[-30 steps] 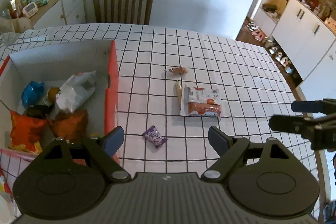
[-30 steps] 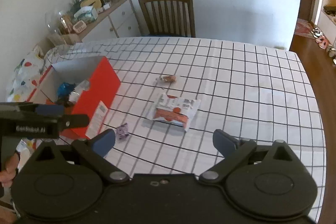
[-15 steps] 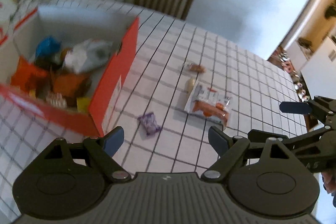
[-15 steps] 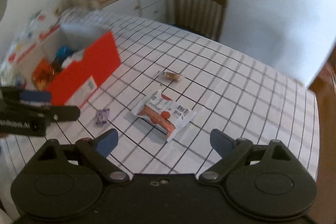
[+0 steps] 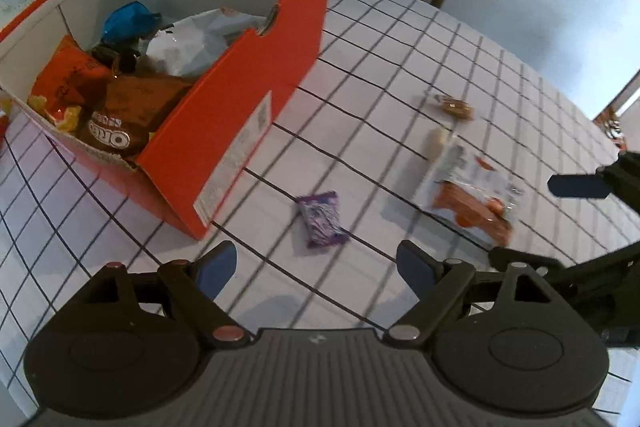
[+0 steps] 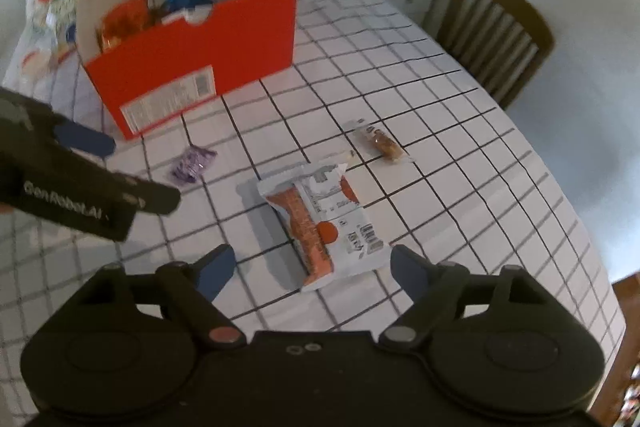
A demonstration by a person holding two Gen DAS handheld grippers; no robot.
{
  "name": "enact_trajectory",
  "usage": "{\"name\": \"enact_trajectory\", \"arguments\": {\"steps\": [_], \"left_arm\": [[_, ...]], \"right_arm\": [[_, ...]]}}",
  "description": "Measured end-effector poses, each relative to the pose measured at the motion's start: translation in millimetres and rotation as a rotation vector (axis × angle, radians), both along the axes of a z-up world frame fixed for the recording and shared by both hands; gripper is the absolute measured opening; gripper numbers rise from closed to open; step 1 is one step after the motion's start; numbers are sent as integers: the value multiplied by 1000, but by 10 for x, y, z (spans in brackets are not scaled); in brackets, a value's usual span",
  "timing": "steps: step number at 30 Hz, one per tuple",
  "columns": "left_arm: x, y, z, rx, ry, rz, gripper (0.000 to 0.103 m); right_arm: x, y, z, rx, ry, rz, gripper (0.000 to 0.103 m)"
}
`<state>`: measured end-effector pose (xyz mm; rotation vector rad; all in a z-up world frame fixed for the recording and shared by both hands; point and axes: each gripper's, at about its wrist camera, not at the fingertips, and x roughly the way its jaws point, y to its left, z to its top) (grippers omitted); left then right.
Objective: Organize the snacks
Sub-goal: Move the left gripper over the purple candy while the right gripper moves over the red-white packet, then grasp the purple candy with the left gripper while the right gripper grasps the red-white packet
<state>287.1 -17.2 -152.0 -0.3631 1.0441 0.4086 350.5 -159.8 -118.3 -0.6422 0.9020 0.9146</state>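
Both claws moved closer | left claw (image 5: pixel 316 267) spread over purple packet (image 5: pixel 322 218) | right claw (image 6: pixel 310 265) spread, seemingly straddling white-orange pack (image 6: pixel 320 217)

"OREO" on brown pkg (image 5: pixel 116 131) in box; "GenRobot.AI" on left gripper (image 6: pixel 84 163).

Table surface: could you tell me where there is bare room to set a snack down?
Bare cloth lies right of the brown snack and white-orange packet, toward the chair. It is crowded between the red box, purple candy and packet.
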Motion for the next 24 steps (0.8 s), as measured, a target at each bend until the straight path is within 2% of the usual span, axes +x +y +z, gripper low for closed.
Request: {"name": "enact_trajectory", "arguments": {"steps": [6,11,13,17,20,24], "left_arm": [[93,66,-166,-13,34,56,87],[170,76,-252,10,46,83,87],[209,86,-287,15,53,91,78],[269,78,-293,36,50,93,75],[273,64,-282,56,47,88,66],[258,46,-278,97,47,67,48]], "right_arm": [[185,131,-238,-41,6,53,78],[227,192,-345,-57,-3,94,77],[239,205,-369,-50,0,105,77],[257,258,-392,-44,-4,121,76],[294,288,-406,-32,-4,114,75],[329,307,-439,-23,-6,97,71]]}}
